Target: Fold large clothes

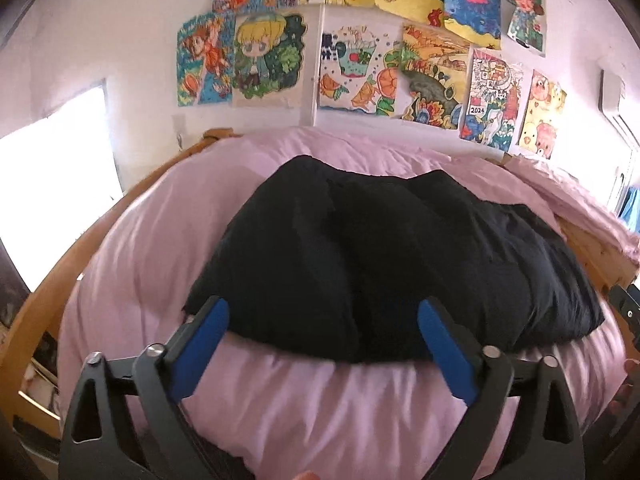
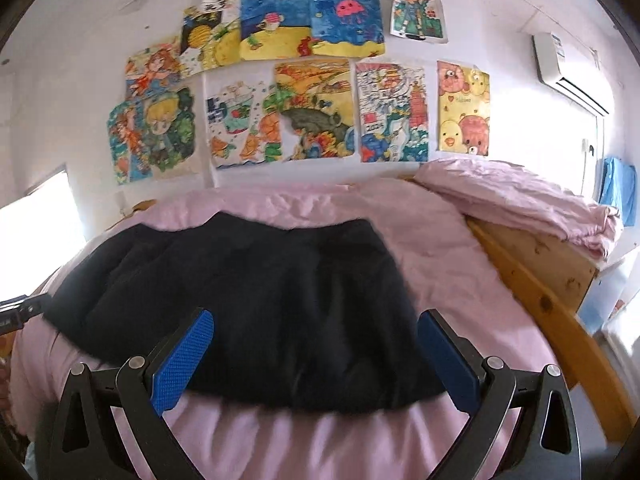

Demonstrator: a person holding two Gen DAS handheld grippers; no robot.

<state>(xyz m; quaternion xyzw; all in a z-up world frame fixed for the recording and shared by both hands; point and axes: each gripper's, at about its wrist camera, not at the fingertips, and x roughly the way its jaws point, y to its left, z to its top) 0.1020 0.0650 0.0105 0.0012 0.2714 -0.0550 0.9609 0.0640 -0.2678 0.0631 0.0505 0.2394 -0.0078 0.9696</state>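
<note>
The black garment [image 1: 384, 256] lies folded once on the pink-sheeted bed [image 1: 320, 420], its near edge between both claws. The left claw [image 1: 323, 320] and right claw [image 2: 316, 328] gape wide and empty. Next, judging by this, comes regripping that edge for another fold.

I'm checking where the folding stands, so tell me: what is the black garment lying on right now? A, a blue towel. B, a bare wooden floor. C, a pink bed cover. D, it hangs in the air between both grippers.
C: the black garment lies bunched on the pink bed cover, and both the left gripper and the right gripper stand open, with nothing pinched between the pads.
</note>
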